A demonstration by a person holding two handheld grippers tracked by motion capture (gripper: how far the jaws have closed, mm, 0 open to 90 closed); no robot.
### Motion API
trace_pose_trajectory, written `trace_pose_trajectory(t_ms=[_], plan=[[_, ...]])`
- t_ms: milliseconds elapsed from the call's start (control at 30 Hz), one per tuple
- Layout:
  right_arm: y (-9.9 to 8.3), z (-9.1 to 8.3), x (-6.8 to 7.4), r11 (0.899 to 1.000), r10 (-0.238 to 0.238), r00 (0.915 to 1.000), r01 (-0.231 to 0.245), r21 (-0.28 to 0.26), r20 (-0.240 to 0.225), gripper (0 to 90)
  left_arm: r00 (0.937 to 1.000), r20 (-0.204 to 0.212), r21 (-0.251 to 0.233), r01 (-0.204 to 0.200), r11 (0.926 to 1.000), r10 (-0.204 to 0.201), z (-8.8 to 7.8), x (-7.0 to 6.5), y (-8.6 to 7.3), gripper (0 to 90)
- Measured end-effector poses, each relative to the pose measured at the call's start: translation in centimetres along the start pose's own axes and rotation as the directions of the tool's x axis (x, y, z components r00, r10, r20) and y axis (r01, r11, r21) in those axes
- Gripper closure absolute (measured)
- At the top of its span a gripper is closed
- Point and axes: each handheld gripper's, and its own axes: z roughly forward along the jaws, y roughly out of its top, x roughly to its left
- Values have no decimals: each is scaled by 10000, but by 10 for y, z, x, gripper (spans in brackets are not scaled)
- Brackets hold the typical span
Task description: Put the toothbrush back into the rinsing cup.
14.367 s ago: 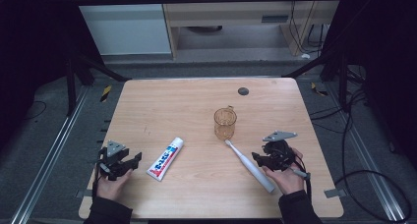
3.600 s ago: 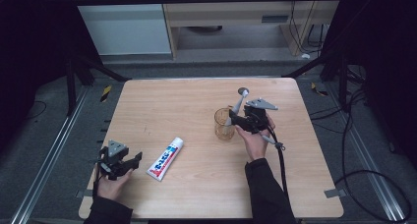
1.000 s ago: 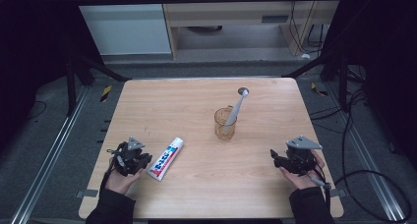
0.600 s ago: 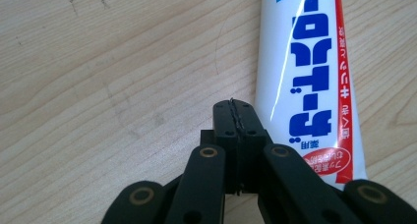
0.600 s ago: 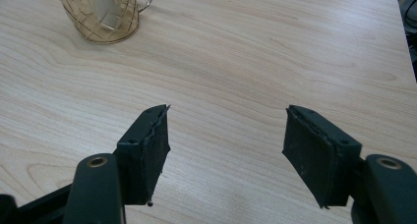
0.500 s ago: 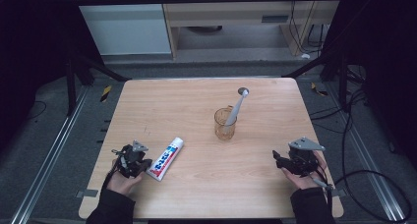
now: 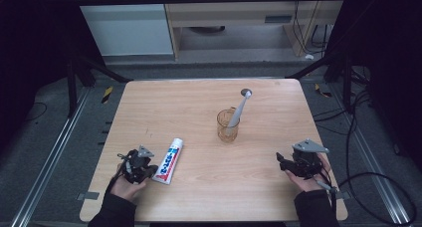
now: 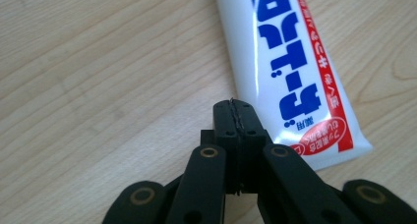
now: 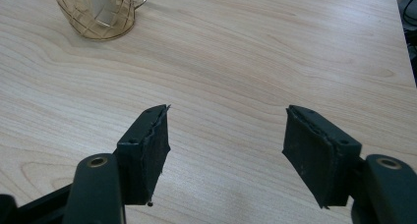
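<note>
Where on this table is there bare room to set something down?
Bare wood: the far left corner of the table, and the stretch between the toothpaste tube and the right gripper. Tighter: around the cup holding the toothbrush, and the left gripper beside the tube.

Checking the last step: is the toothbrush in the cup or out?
In. The toothbrush stands slanted in the cup, its upper end sticking out above the rim.
</note>
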Motion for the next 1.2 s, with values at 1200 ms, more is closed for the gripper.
trace_pose_trajectory(t_ms=[1200], plan=[[-3,5,-4,9997,172,9997,-174,-150,-149,327,9907,925,-827,-927,9923,1003,18,-46,25,897]])
